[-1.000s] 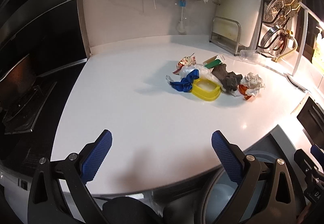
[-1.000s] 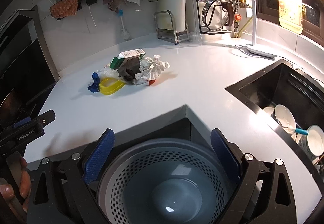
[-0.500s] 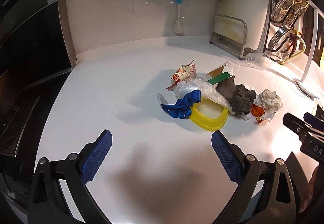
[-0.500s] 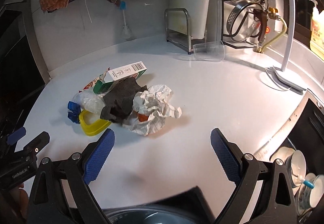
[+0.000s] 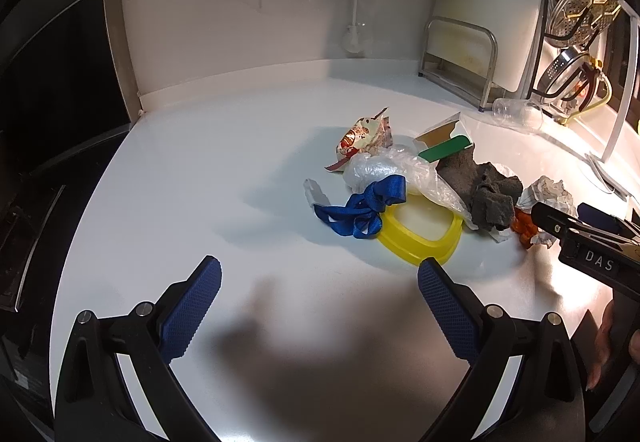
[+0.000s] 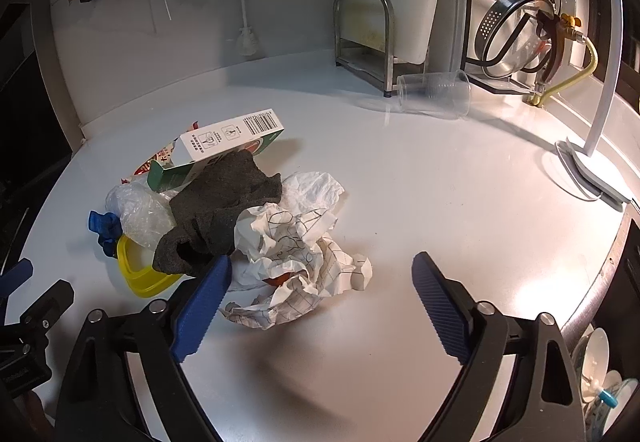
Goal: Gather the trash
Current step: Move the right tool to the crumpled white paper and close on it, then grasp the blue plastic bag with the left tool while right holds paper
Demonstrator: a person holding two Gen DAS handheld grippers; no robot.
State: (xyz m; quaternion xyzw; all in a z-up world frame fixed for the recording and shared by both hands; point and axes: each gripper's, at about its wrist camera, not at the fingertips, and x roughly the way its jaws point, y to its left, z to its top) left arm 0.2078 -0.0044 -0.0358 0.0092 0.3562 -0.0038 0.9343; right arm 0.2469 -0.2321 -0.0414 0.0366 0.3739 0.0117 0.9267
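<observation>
1. While both grippers hover over the white counter, nothing is held: the left gripper has its fingers spread apart and empty, short of the trash pile; the right gripper is equally wide, its left finger just beside the crumpled paper.
2. Trash sits mid-counter in 1 heap: crumpled paper, dark grey cloth, green-and-white carton, clear plastic film, blue strap, snack wrapper.
3. Risk: items overlap, so closing on the paper may drag the cloth or scatter loose pieces.
4. Risk: both grippers approach the same heap and could collide.
5. Containers: yellow tub lies partly under film and strap, apparently empty; clear cup lies on its side, empty.
</observation>
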